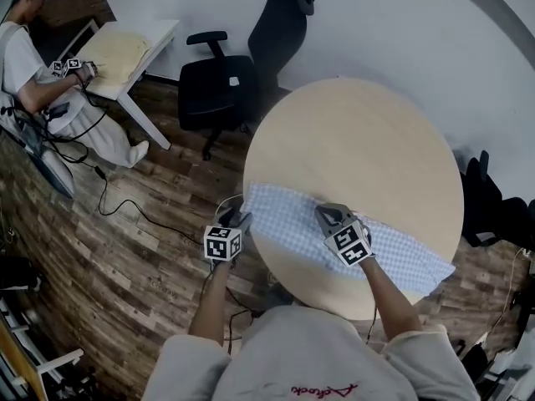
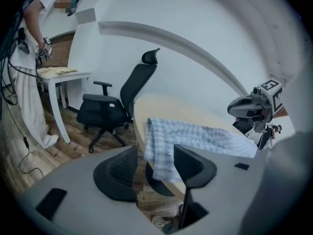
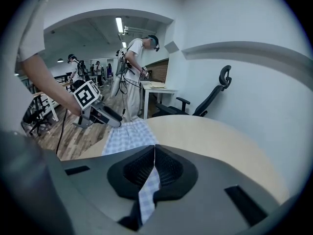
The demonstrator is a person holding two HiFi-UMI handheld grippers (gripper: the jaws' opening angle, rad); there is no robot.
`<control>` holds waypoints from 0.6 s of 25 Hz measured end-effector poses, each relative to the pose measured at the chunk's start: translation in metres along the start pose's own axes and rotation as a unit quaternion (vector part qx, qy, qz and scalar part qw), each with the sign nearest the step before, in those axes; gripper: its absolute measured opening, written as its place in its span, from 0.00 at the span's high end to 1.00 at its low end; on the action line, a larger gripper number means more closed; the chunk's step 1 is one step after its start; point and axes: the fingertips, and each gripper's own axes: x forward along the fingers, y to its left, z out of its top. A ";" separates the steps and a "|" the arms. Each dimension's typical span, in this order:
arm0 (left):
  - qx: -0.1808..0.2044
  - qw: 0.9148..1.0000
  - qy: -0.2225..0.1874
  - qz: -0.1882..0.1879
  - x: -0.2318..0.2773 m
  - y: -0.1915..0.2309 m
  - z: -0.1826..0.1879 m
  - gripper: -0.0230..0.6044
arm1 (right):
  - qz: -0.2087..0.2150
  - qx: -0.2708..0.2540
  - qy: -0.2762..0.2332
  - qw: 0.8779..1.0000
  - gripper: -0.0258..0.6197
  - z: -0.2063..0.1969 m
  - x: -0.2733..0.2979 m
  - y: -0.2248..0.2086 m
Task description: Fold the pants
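Blue-and-white checked pants (image 1: pixel 292 220) lie in a long band across the near side of the round wooden table (image 1: pixel 359 140); their left end hangs over the table's edge (image 2: pixel 159 153). My left gripper (image 1: pixel 234 217) is at that hanging end, just off the table's left rim. Its jaws (image 2: pixel 156 168) stand open, with the cloth behind the gap and no pad pressing on it. My right gripper (image 1: pixel 328 214) rests on the middle of the pants and is shut on a fold of the checked cloth (image 3: pixel 149 190), which runs out between the closed jaws (image 3: pixel 154 168).
A black office chair (image 1: pixel 221 82) stands beyond the table's left side. A white desk (image 1: pixel 125 53) with a person at it is at far left. Another dark chair (image 1: pixel 489 199) is at right. Cables (image 1: pixel 125 207) trail on the wooden floor.
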 end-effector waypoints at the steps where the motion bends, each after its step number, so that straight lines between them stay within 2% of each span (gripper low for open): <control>1: -0.007 1.000 0.002 -0.002 0.004 0.002 0.001 0.61 | 0.003 0.002 0.000 1.000 0.91 0.001 0.003 0.001; 4: -0.031 0.999 0.010 -0.011 0.015 0.009 0.000 0.61 | 0.009 0.005 0.001 1.000 0.91 0.003 0.010 0.005; 8: -0.039 0.998 0.035 -0.029 0.025 0.004 -0.009 0.62 | 0.018 0.006 0.001 1.000 0.91 0.005 0.017 0.013; 11: -0.034 0.998 0.037 -0.029 0.024 0.001 -0.009 0.70 | 0.026 0.004 -0.001 1.000 0.91 0.008 0.022 0.020; 15: -0.019 0.999 0.032 -0.025 0.022 0.000 -0.005 0.74 | 0.034 -0.005 0.000 0.999 0.91 0.009 0.027 0.024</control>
